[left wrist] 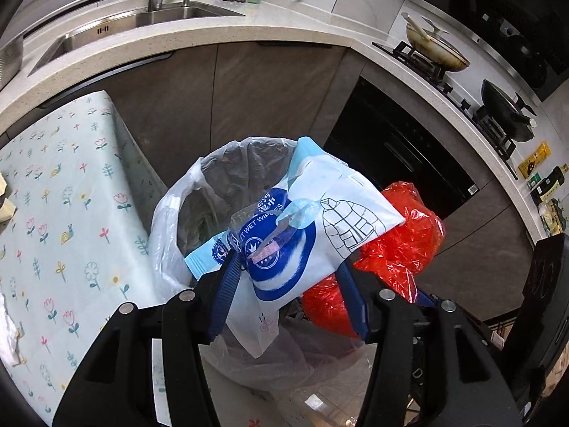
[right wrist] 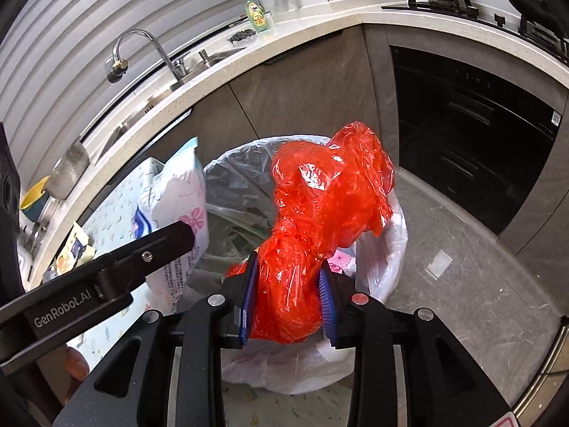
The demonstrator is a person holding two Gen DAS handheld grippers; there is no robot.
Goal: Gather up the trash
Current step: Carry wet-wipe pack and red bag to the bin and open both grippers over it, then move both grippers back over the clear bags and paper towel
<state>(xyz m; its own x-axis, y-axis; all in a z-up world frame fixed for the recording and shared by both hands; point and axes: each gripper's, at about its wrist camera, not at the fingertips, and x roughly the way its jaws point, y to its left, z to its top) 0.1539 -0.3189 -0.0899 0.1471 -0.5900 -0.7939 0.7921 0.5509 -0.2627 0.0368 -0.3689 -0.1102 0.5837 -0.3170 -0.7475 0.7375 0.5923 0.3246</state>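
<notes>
So, going camera by camera:

Left wrist view, grip: the left gripper (left wrist: pixel 290 277) has its blue pads clamped on a wet wipes packet (left wrist: pixel 302 235), white and blue, pinched at its lower part with the rest fanning out forward.

Left wrist view, where the packet is: held up over the open mouth of the trash bin (left wrist: pixel 227 185), which is lined with a pale plastic bag. It hangs above the near rim, not inside yet.

Left wrist view, neighbours: the red plastic bag (left wrist: pixel 398 238) sits just to the right of the packet, touching or nearly so. A flower-print tablecloth (left wrist: pixel 64 192) covers a table on the left, and the sink (left wrist: pixel 142 17) and counter run behind.

Right wrist view, grip: the right gripper (right wrist: pixel 288 299) is squeezed shut around the bunched middle of the red plastic bag (right wrist: pixel 327 195), with the crinkly top billowing out above the fingers.

Right wrist view, where the bag is: over the trash bin (right wrist: pixel 387 249), on the near side of the opening. The other gripper's black arm crosses in from the left with the wet wipes packet (right wrist: pixel 177 192) beside it.

Handling guess: both look feather-light and soft. The red film is slick and springy, so it probably puffs back out once let go. A pinch on the gathered neck seems the safest hold. The packet is floppy, and it looks flat enough that a grip on any edge would do.

Risk guess: either piece could catch on the liner rim or cling to the pads instead of dropping.
</notes>
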